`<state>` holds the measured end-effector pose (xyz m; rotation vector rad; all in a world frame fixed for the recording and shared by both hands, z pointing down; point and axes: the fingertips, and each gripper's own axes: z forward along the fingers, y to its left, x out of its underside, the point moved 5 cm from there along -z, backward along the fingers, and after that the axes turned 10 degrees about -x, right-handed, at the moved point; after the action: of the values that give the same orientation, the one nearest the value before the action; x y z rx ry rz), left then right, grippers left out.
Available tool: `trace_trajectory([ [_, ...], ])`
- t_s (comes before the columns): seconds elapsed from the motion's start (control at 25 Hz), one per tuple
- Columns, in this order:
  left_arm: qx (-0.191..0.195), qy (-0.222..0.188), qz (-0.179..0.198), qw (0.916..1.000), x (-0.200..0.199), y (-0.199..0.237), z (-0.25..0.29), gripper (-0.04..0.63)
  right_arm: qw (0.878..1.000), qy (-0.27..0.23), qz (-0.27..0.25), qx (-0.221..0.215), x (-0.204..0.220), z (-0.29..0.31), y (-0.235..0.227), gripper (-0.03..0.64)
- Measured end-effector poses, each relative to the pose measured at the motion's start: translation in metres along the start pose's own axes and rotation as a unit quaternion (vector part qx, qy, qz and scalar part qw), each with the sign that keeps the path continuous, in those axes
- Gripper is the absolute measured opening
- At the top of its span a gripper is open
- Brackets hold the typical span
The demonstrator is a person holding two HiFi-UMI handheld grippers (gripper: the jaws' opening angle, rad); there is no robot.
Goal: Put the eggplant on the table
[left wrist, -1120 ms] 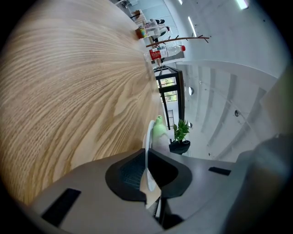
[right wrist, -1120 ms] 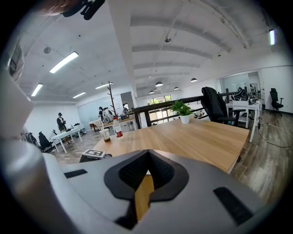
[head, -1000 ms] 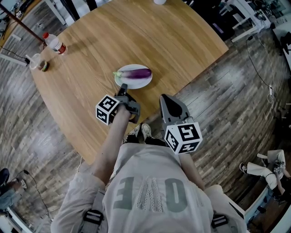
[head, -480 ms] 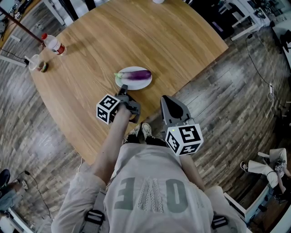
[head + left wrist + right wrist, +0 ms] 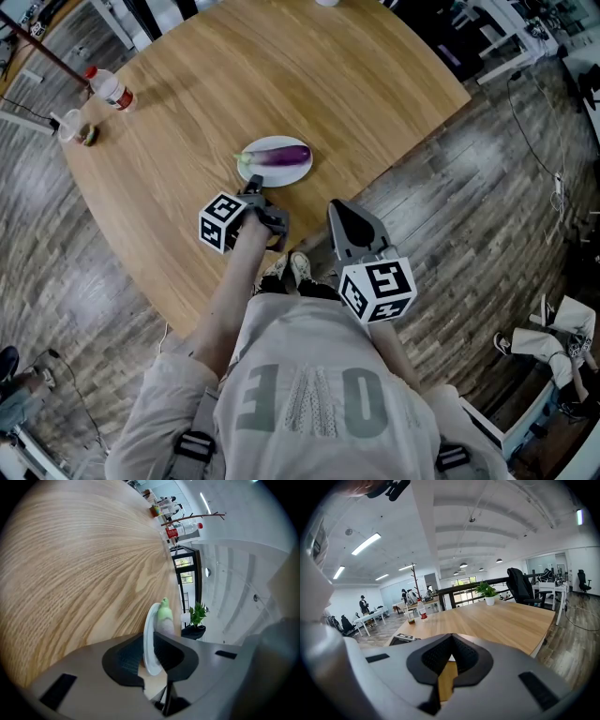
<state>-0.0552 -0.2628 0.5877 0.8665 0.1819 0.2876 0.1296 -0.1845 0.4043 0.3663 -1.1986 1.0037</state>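
A purple eggplant (image 5: 283,155) with a green cap lies on a white plate (image 5: 251,170) on the round wooden table (image 5: 281,75). My left gripper (image 5: 254,190) is at the plate's near rim. In the left gripper view the plate's rim (image 5: 149,641) stands between the jaws, which are opening, and the eggplant's green end (image 5: 164,613) shows beyond. My right gripper (image 5: 339,208) hangs off the table's near edge, to the right of the plate. Its jaws are shut with nothing between them (image 5: 449,660).
A bottle with a red label (image 5: 111,89) and a cup (image 5: 73,127) stand at the table's far left edge. The right gripper view shows the same bottle (image 5: 421,609), a potted plant (image 5: 488,592), office chairs and distant people. Wood-plank floor surrounds the table.
My left gripper has tilted slightly at the plate's rim. The plate, the eggplant and my right gripper have kept their places.
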Motion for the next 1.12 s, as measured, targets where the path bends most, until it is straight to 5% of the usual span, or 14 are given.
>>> trace_trajectory([
  [0.24,0.007,-0.005,-0.007,0.9999,0.001,-0.013,0.001,0.183,1.0,0.002,-0.002,-0.007,0.001,-0.002,0.0,0.018],
  [0.64,-0.018,-0.002,-0.008,0.9998,0.006,-0.006,-0.016,0.222,1.0,-0.012,-0.002,-0.01,-0.006,0.001,-0.002,0.018],
  [0.8,0.006,-0.019,0.003,0.9998,0.002,-0.017,-0.031,0.224,1.0,-0.017,0.001,-0.014,-0.007,-0.001,-0.003,0.018],
  [0.96,0.067,-0.05,0.061,0.9946,-0.01,-0.049,-0.054,0.225,1.0,-0.024,0.0,-0.014,-0.01,0.002,-0.002,0.018],
  [1.12,0.134,-0.14,0.169,0.9663,-0.026,-0.095,-0.097,0.225,0.999,-0.04,-0.01,-0.02,-0.023,0.002,-0.001,0.018],
])
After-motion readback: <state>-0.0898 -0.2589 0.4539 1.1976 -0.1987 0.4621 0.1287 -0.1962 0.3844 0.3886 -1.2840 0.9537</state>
